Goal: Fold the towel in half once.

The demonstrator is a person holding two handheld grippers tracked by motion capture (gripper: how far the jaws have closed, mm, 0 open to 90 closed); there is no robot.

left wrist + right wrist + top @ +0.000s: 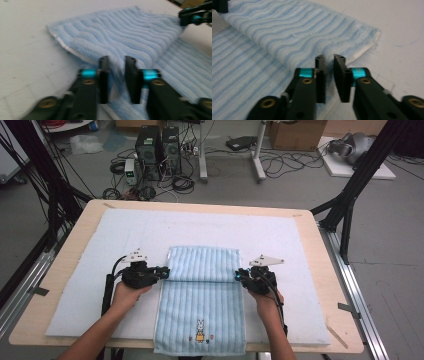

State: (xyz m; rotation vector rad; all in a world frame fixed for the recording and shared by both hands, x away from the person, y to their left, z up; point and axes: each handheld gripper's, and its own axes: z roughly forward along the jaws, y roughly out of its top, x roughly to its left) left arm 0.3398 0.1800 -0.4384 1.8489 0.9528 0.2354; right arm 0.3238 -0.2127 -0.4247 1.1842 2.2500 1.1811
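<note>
Surroundings: beyond the 12 o'clock edge of the wooden table [327, 270] lie tangled floor cables [150, 180], two black computer towers [157, 147] and a cardboard box [297, 134]; black frame struts [350, 195] rise at 2 o'clock and at 10 o'clock.
Work surface: a pale padded mat [100, 250] covers most of the table; its quilted lines show beside my jaws in both gripper views.
Obstructions: nothing stands between my jaws and the cloth; the mat around it is bare.
Task object: a blue striped towel [200, 300] lies mid-table, its far end folded back toward me, so a doubled band sits at 12 o'clock and a single layer runs to 6 o'clock, overhanging the near table edge.
Marking: a small embroidered rabbit [200, 330] sits near the 6 o'clock hem.
My left gripper [162, 271]: at the fold's 9 o'clock end; jaws parted by a narrow gap, with towel pile seen through the gap but not pinched [117, 80].
My right gripper [239, 276]: at the fold's 3 o'clock end; jaws slightly apart, the folded edge just ahead of the tips, nothing clamped [330, 75].
Cross-view: my right gripper's tip also appears at 2 o'clock in the left gripper view [193, 17].
</note>
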